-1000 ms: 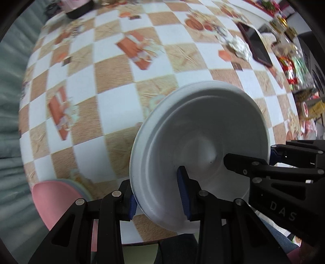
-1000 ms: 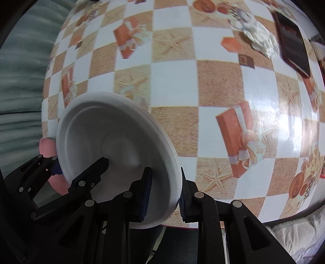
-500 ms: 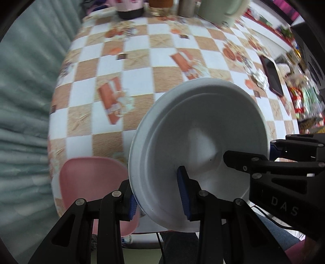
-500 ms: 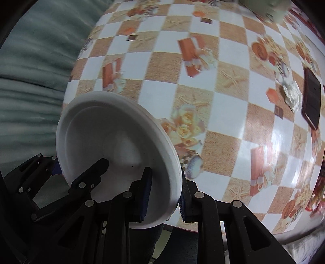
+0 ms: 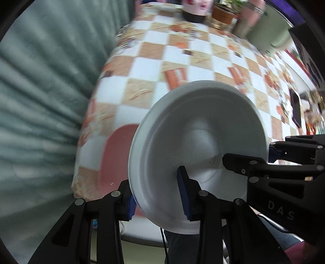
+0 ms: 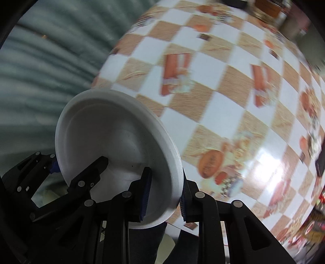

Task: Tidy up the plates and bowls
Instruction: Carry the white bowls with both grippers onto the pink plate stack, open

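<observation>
A white bowl (image 5: 199,146) is held in the air by both grippers, one on each side of its rim. My left gripper (image 5: 158,195) is shut on the near-left rim. My right gripper (image 6: 162,195) is shut on the opposite rim; it shows at the right of the left wrist view (image 5: 270,154). The bowl also fills the lower left of the right wrist view (image 6: 113,138). A pink plate (image 5: 115,156) lies on the table's near left corner, partly hidden behind the bowl.
The table (image 6: 203,81) has a checkered orange and white cloth. A grey-green curtain (image 5: 40,91) hangs at the left. Jars, a plant pot (image 5: 221,15) and a pale green pot (image 5: 268,34) stand at the far edge. A dark phone (image 5: 295,109) lies at right.
Both grippers have lifted the bowl and swung left toward the table's near left corner. The pink plate has come further into view beside the bowl.
</observation>
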`<control>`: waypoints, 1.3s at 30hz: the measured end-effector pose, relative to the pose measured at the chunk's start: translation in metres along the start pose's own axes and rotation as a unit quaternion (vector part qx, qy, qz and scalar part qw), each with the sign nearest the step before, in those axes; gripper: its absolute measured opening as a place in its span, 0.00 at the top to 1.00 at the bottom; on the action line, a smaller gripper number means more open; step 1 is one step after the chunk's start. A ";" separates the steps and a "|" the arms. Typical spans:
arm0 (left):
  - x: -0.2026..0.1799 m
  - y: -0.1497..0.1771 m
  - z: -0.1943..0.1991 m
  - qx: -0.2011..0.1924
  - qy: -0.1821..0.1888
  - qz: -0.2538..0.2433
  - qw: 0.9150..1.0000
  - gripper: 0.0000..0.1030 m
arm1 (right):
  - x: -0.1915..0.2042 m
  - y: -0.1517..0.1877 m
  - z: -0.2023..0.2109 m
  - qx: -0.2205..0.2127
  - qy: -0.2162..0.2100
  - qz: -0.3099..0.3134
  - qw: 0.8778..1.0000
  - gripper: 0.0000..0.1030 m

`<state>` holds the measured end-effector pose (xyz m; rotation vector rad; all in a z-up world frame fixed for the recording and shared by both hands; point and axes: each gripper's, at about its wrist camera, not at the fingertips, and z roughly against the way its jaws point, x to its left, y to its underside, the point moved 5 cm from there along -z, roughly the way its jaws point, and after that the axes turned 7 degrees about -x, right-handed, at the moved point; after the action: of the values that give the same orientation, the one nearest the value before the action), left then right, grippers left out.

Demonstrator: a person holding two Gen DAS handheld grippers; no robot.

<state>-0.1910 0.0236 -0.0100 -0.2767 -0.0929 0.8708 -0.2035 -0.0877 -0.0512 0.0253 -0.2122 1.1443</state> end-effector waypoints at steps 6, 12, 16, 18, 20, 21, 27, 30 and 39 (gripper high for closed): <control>0.037 0.016 -0.005 0.014 -0.018 0.049 0.999 0.63 | 0.036 -0.009 -0.027 0.023 -0.012 0.041 0.999 0.74; 0.054 0.028 -0.020 0.033 -0.029 0.065 0.997 0.64 | 0.049 -0.012 -0.058 0.054 -0.028 0.037 0.997 0.74; 0.059 0.031 -0.036 0.049 -0.033 0.065 0.996 0.64 | 0.051 -0.014 -0.078 0.072 -0.027 0.032 0.997 0.74; 0.060 0.031 -0.041 0.053 -0.036 0.062 0.996 0.64 | 0.052 -0.017 -0.086 0.075 -0.024 0.033 0.996 0.74; 0.060 0.031 -0.046 0.057 -0.039 0.058 0.996 0.65 | 0.053 -0.021 -0.094 0.077 -0.018 0.037 0.996 0.74; 0.060 0.031 -0.048 0.058 -0.038 0.058 0.996 0.65 | 0.053 -0.022 -0.096 0.078 -0.017 0.037 0.996 0.74; 0.056 0.028 -0.047 0.050 -0.043 0.046 0.997 0.65 | 0.057 -0.013 -0.090 0.078 -0.012 0.042 0.996 0.74; 0.052 0.026 -0.040 0.025 -0.061 0.033 0.997 0.61 | 0.060 -0.012 -0.087 0.076 -0.004 0.052 0.996 0.74; 0.066 0.028 -0.021 0.015 -0.074 0.041 0.996 0.17 | 0.062 -0.015 -0.050 0.030 0.014 0.061 0.998 0.02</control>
<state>-0.1656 0.0873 -0.0401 -0.1884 -0.2063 0.9733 -0.1579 -0.0319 -0.0880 0.0507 -0.1562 1.2720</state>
